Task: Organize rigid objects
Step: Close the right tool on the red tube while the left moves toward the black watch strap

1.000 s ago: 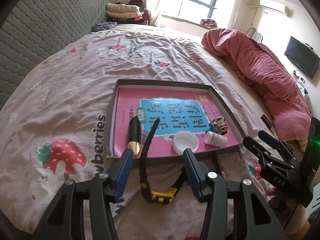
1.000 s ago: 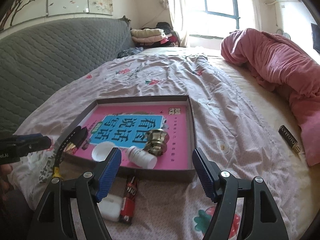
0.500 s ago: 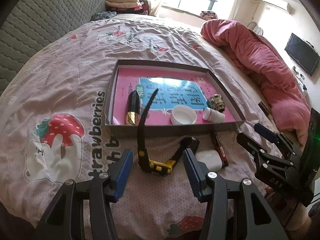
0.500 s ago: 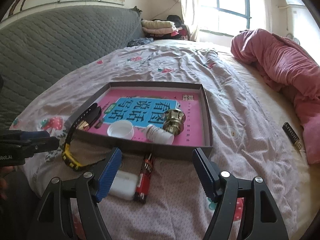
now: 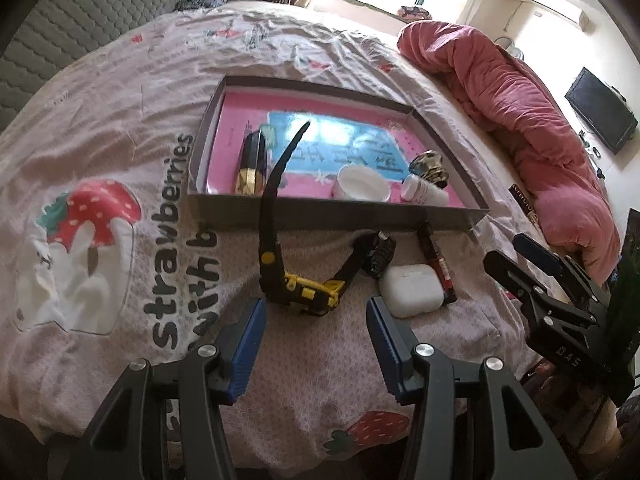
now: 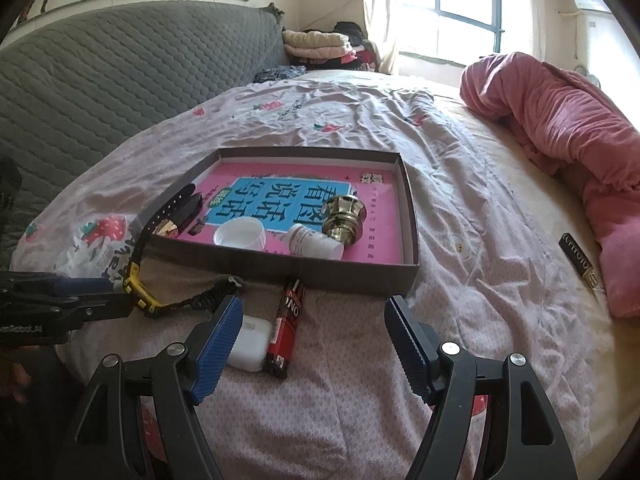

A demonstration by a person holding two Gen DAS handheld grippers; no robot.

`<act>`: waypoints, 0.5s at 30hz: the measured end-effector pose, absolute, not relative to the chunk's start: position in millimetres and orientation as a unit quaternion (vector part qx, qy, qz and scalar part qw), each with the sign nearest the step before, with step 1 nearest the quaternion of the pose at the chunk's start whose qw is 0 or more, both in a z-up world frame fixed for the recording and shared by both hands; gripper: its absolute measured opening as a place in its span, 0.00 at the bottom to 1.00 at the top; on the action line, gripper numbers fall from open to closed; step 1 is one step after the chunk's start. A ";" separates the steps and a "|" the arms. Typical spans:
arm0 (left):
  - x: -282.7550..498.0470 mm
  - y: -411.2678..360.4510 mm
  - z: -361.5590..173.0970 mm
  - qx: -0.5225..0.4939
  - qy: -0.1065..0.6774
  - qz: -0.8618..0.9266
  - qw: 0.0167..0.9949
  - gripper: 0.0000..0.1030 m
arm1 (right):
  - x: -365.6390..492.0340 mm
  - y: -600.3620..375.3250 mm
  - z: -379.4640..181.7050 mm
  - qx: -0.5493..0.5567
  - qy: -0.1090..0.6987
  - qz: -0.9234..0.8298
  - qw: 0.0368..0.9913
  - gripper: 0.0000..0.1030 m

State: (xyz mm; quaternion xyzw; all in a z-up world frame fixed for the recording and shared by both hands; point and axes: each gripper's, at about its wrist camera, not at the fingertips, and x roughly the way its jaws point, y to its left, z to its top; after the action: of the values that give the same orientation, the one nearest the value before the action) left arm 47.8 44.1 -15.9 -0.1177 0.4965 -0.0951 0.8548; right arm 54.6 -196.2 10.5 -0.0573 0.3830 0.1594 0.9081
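A shallow grey box [image 5: 340,216] [image 6: 412,216] with a pink book cover as its floor lies on the bed. Inside are a white cap [image 5: 362,189] [image 6: 240,236], a white bottle [image 5: 425,195] [image 6: 314,242], a brass knob [image 5: 429,165] [image 6: 345,216] and a black-and-gold tube [image 5: 252,164]. A black-and-yellow watch [image 5: 308,292] [image 6: 140,292] lies in front, one strap leaning over the box's near wall. Beside it sit a white earbud case [image 5: 412,290] [image 6: 250,340] and a red lighter [image 5: 438,264] [image 6: 286,326]. My left gripper [image 5: 314,340] is open just short of the watch. My right gripper [image 6: 314,350] is open, its left finger over the earbud case.
A pink quilt [image 5: 520,112] [image 6: 568,140] is heaped along the right side of the bed. A small black bar [image 6: 580,260] lies beside it. A grey padded headboard [image 6: 100,76] stands at the left. The strawberry-print sheet [image 5: 100,216] spreads to the left of the box.
Both grippers have pulled back from the box toward the bed's near edge. The watch, earbud case and lighter now show fully in front of them. Both stay open.
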 end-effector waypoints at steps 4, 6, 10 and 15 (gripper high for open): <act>51.0 47.1 -31.0 -0.138 0.508 -0.107 0.844 0.50 | 55.8 -192.4 3.0 -0.071 0.394 0.155 0.903 0.72; 52.9 48.7 -36.2 -0.150 0.510 -0.112 0.840 0.50 | 57.7 -190.0 -1.8 -0.075 0.403 0.151 0.900 0.72; 57.9 53.6 -44.2 -0.168 0.513 -0.114 0.834 0.50 | 64.8 -187.7 -10.3 -0.077 0.416 0.140 0.895 0.72; 62.0 60.4 -50.0 -0.197 0.512 -0.124 0.827 0.50 | 75.5 -181.8 -20.6 -0.066 0.431 0.140 0.889 0.72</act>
State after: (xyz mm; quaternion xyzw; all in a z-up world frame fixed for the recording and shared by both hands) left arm 62.0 60.4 -50.0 -0.1968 0.5122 -0.1241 0.8268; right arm 75.5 -181.8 -20.6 -0.0658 0.4307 0.1398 0.8892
